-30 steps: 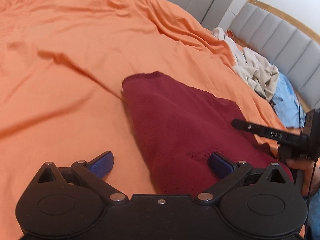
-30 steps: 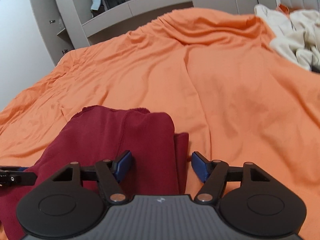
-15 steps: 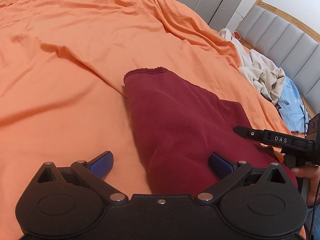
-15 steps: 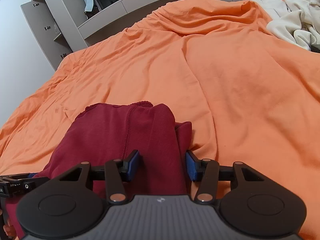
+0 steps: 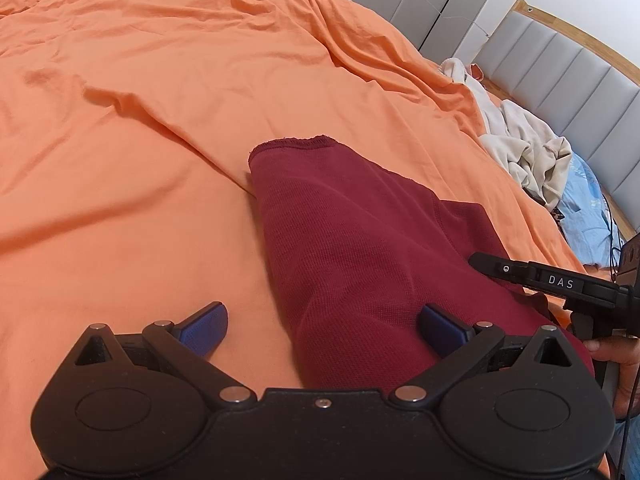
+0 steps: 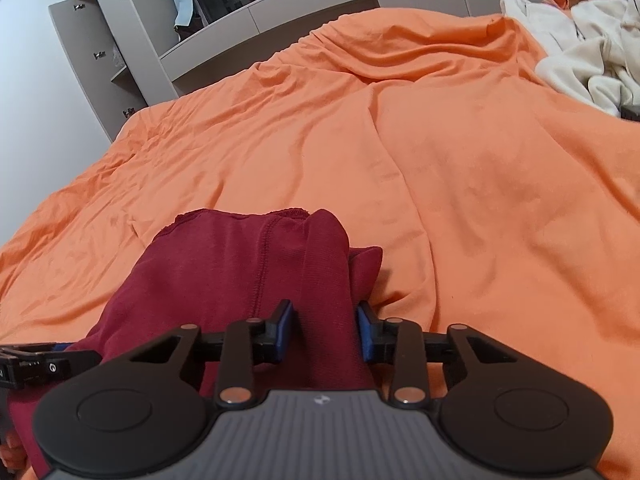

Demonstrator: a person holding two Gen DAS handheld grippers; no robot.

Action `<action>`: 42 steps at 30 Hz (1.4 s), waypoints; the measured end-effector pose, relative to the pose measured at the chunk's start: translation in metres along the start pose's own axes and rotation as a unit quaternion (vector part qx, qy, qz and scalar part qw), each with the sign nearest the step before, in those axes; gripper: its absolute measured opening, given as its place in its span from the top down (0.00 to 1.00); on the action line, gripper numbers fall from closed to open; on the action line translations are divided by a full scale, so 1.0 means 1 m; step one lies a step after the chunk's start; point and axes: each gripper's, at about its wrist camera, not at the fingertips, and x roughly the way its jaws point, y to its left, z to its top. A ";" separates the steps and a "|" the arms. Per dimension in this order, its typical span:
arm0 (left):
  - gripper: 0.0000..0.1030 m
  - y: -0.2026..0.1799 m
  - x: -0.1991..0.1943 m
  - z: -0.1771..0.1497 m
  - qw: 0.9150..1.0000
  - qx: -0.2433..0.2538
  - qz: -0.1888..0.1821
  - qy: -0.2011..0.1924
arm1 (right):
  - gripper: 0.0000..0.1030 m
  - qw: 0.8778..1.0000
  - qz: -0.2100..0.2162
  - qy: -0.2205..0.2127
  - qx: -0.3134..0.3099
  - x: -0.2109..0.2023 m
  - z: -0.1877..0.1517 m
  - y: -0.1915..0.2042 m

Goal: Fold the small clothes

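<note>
A dark red garment (image 5: 360, 240) lies partly folded on the orange bed sheet (image 5: 160, 120). My left gripper (image 5: 322, 324) is open, its blue pads (image 5: 204, 326) wide apart, with the garment's near fold lying between them. In the right wrist view my right gripper (image 6: 325, 334) is shut on a thick fold of the garment (image 6: 240, 272), blue pads pressing it from both sides. The right gripper's black finger (image 5: 532, 276) shows at the right edge of the left wrist view.
A heap of cream clothes (image 5: 528, 152) and a light blue piece (image 5: 584, 216) lie by the grey padded headboard (image 5: 568, 60). Grey cabinets (image 6: 120, 60) stand beyond the bed. Wrinkled orange sheet (image 6: 480, 200) spreads all around the garment.
My right gripper has closed from open onto the garment's fold. The left gripper stayed open and shifted only slightly.
</note>
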 end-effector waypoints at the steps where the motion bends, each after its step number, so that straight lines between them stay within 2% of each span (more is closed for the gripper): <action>1: 0.02 0.000 0.000 0.000 1.000 0.000 0.000 0.000 | 0.67 1.000 -0.004 -0.002 -0.006 -0.001 0.000 0.002; 5: 0.06 0.000 -0.001 0.002 1.000 0.000 -0.002 -0.003 | 0.68 0.999 -0.015 -0.007 -0.031 -0.003 -0.002 0.010; 11: 0.12 -0.001 -0.003 0.000 1.000 -0.003 -0.005 -0.006 | 0.67 0.999 -0.019 -0.008 -0.031 -0.004 -0.004 0.013; 17: 0.26 0.002 -0.003 0.000 0.999 -0.021 -0.031 0.002 | 0.64 0.999 -0.024 -0.008 -0.033 -0.002 -0.004 0.014; 22: 0.35 0.001 -0.001 -0.002 0.998 -0.036 -0.042 0.003 | 0.59 0.999 -0.024 -0.006 -0.021 -0.001 -0.003 0.010; 28: 0.43 -0.010 -0.004 -0.005 0.999 -0.016 -0.026 -0.013 | 0.57 1.000 -0.010 0.005 0.018 0.000 -0.003 -0.003; 32: 0.46 -0.014 -0.006 -0.005 1.000 -0.006 -0.014 -0.019 | 0.75 1.000 -0.006 -0.003 0.008 -0.003 -0.004 0.001; 34: 0.51 -0.018 -0.008 -0.004 1.000 0.005 -0.004 -0.026 | 0.80 1.000 -0.010 -0.011 -0.006 -0.005 -0.004 0.006; 38: 0.61 -0.027 -0.016 0.001 0.998 0.046 0.009 -0.035 | 0.83 0.999 -0.015 -0.030 -0.019 -0.011 -0.004 0.014; 42: 0.64 -0.028 -0.021 0.005 0.998 0.048 0.004 -0.040 | 0.84 0.998 -0.020 -0.045 -0.038 -0.018 -0.006 0.023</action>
